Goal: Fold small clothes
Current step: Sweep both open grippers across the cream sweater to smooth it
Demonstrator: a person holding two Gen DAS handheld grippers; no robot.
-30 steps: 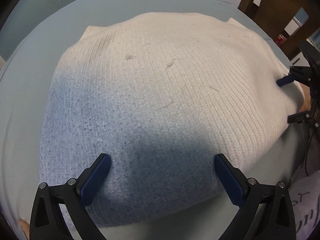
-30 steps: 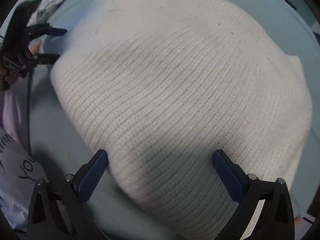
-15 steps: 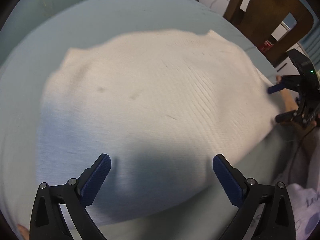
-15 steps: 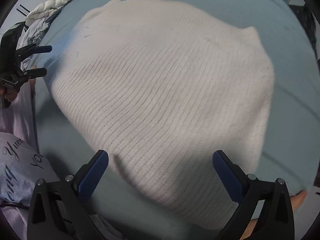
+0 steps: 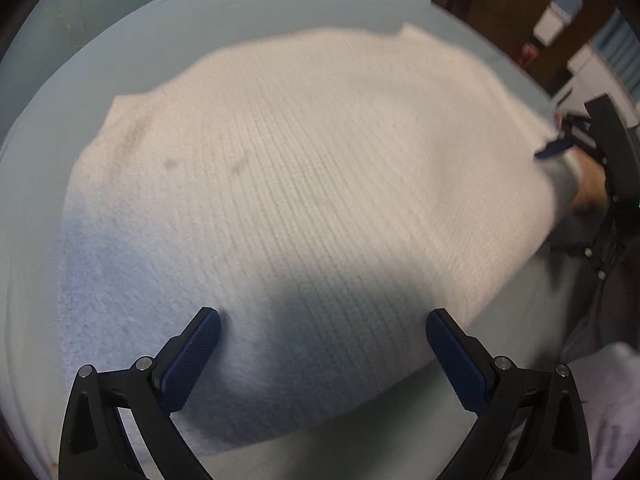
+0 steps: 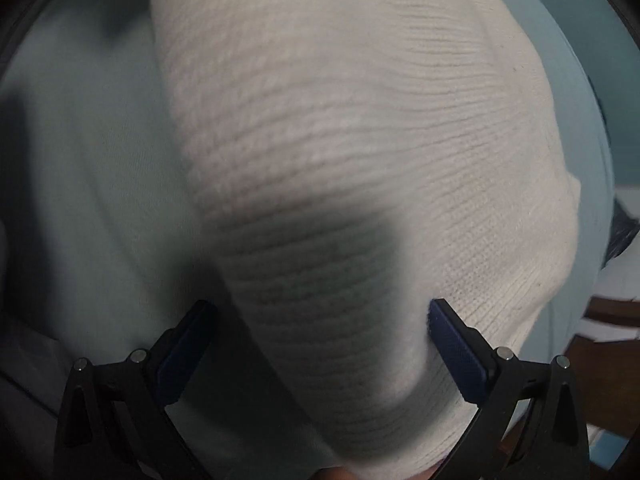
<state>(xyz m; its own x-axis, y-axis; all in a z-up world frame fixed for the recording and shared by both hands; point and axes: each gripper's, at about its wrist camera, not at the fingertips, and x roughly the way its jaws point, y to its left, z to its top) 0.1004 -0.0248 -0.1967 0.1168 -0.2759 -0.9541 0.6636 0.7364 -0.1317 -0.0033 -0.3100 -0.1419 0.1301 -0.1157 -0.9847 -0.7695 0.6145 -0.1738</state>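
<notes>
Cream ribbed knit (image 5: 320, 168), blue-tinged corner

Both wrist views close above, angled down, sharing the cream knit (image 5: 320, 184)

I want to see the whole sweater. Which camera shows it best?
The left wrist view: nearly the whole cream sweater shows there, spread flat on the blue sheet, edges visible all round. The right wrist view is close up, showing only part of it, blurred.

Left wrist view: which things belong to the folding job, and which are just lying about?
Part of the job:
- cream knit garment
- left gripper, open
- right gripper, open
- light blue table cover

Lying about:
- wooden chair
- red can
</notes>
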